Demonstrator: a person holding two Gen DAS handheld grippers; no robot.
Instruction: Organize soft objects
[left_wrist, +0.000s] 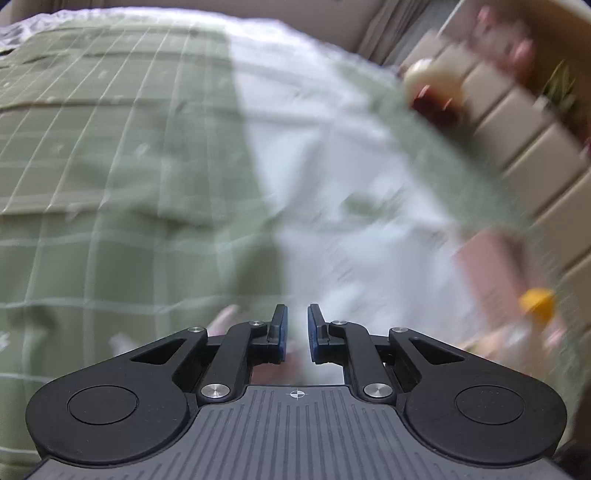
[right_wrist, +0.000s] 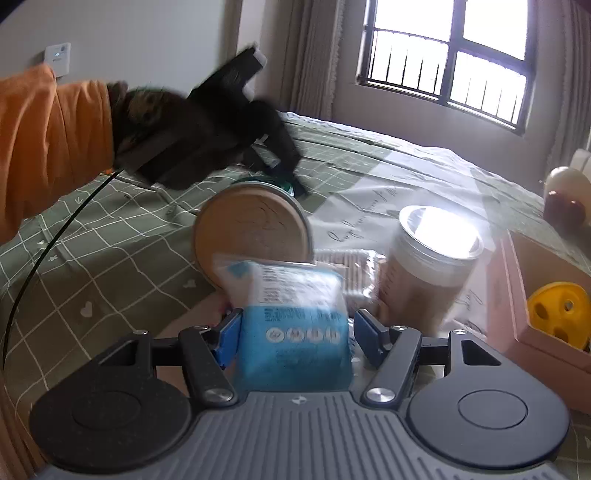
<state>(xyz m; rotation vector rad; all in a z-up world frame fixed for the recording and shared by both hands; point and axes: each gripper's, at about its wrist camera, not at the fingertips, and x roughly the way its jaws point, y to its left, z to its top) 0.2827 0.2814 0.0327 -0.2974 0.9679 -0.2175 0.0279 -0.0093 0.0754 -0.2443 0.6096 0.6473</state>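
My right gripper (right_wrist: 297, 328) is shut on a blue and white soft packet (right_wrist: 295, 332), held just above the bed. Behind the packet stand a tin with a round tan lid (right_wrist: 251, 232), a clear pack of cotton sticks (right_wrist: 351, 266) and a brown tub with a shiny lid (right_wrist: 439, 236). My left gripper (left_wrist: 297, 314) has its jaws close together with nothing between them, above the green checked bedspread (left_wrist: 110, 166). From the right wrist view the left gripper (right_wrist: 291, 173) is a dark blur held by an orange-sleeved arm (right_wrist: 48, 140), its tips beside a small teal thing (right_wrist: 273, 182).
A pink open box (right_wrist: 517, 295) with a yellow holed toy (right_wrist: 557, 314) sits at the right; both show blurred as the box (left_wrist: 487, 266) and the toy (left_wrist: 537, 302). A cream and red ornament (right_wrist: 565, 195) lies by the padded headboard (left_wrist: 517, 110). A black cable (right_wrist: 48, 243) crosses the bed.
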